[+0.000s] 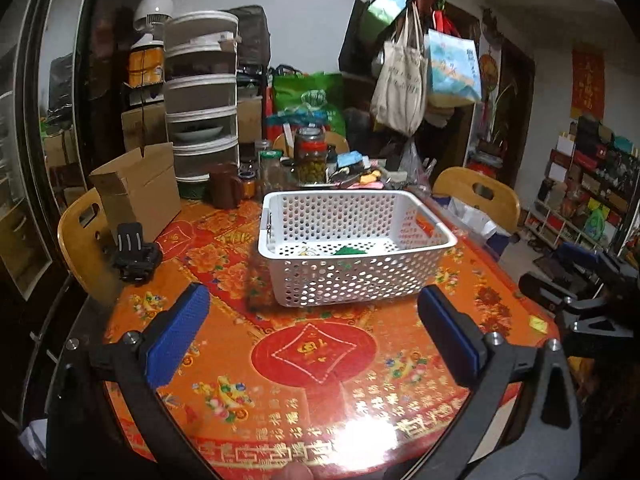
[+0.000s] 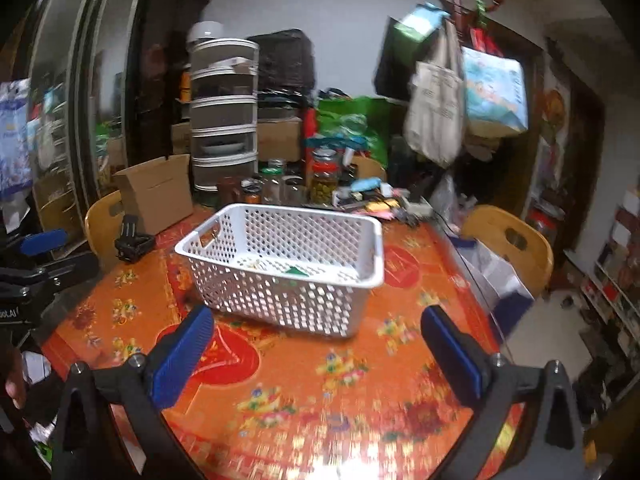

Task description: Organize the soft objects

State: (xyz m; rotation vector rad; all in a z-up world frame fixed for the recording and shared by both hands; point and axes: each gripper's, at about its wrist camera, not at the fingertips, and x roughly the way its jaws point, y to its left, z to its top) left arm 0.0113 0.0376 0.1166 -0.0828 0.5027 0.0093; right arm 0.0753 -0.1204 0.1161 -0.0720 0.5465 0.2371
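Note:
A white perforated plastic basket [image 1: 352,280] stands on the red and orange patterned table [image 1: 320,360]. It also shows in the right wrist view [image 2: 280,300]. Small soft items lie low inside it: a green one [image 1: 350,251] and a pale one [image 1: 308,251]; in the right wrist view the green one [image 2: 298,271] shows too. My left gripper [image 1: 310,300] is open and empty, in front of the basket. My right gripper [image 2: 316,322] is open and empty, also in front of it. The right gripper's body [image 1: 580,292] shows at the left view's right edge.
An open cardboard box [image 1: 136,192] and a black mount [image 1: 134,256] sit at the table's left. Jars [image 1: 310,156], a brown mug [image 1: 226,186] and clutter line the far edge. Wooden chairs [image 1: 480,196] stand beside the table. A tiered food cover [image 1: 202,96] stands behind.

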